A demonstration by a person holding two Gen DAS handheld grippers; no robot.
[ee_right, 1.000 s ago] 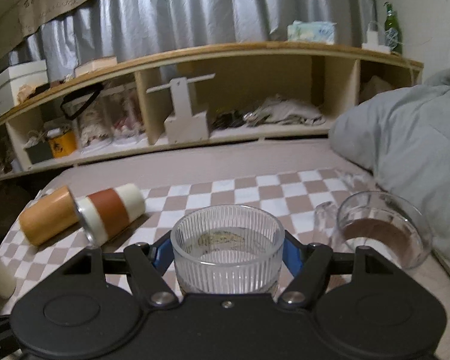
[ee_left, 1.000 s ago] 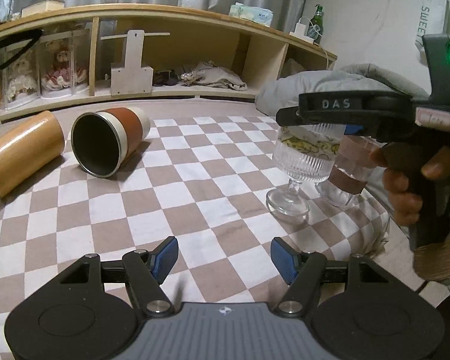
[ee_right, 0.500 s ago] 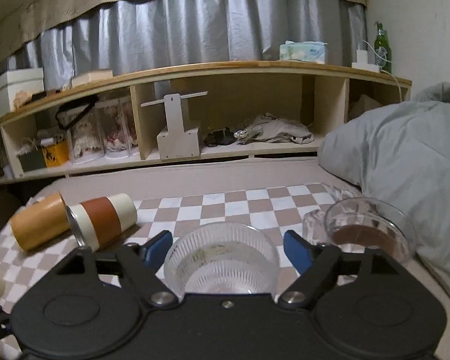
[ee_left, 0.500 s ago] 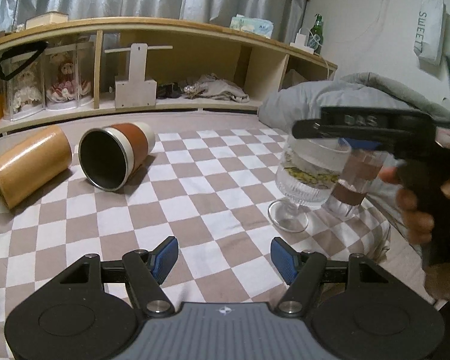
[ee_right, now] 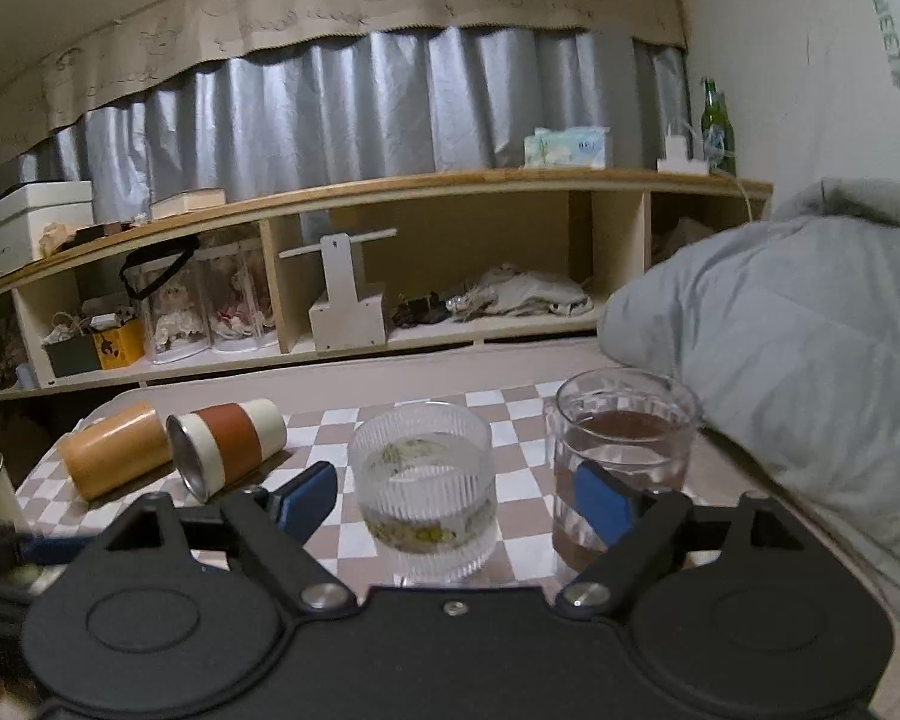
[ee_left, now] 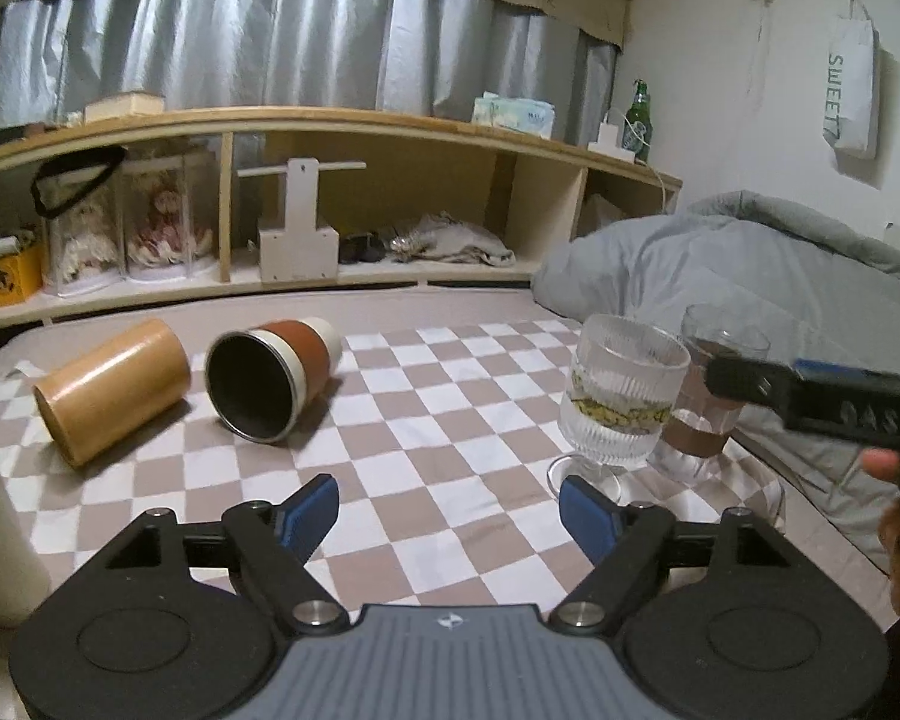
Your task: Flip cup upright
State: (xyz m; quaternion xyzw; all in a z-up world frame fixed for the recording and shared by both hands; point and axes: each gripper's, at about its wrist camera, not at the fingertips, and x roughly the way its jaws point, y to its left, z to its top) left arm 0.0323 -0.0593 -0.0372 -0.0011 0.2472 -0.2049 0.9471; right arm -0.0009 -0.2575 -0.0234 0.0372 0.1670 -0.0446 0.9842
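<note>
Item: brown-banded cup (ee_left: 273, 383), lying on its side on the checked cloth (ee_left: 450, 420), mouth toward left tool (ee_left: 447, 510). Both tools, right tool (ee_right: 456, 501) included, spread wide, empty. Advice: clamp the banded wall squarely, swing upright slowly.

A cloth (ee_left: 450, 420) checked in tan and white fills the middle of the left wrist view. At left centre on it lie a plain orange-tan cup (ee_left: 111, 381) and a cup banded cream and rust-brown (ee_left: 276, 375) with a dark inside. At right centre stands a clear ribbed goblet (ee_left: 621, 405) with a yellow motif, and a clear glass with a brown band (ee_left: 708, 396). Silver-grey curtains (ee_left: 270, 42) span the top; a grey duvet (ee_left: 750, 276) sits at right. Each claw has blue pads (ee_left: 306, 513).
</note>
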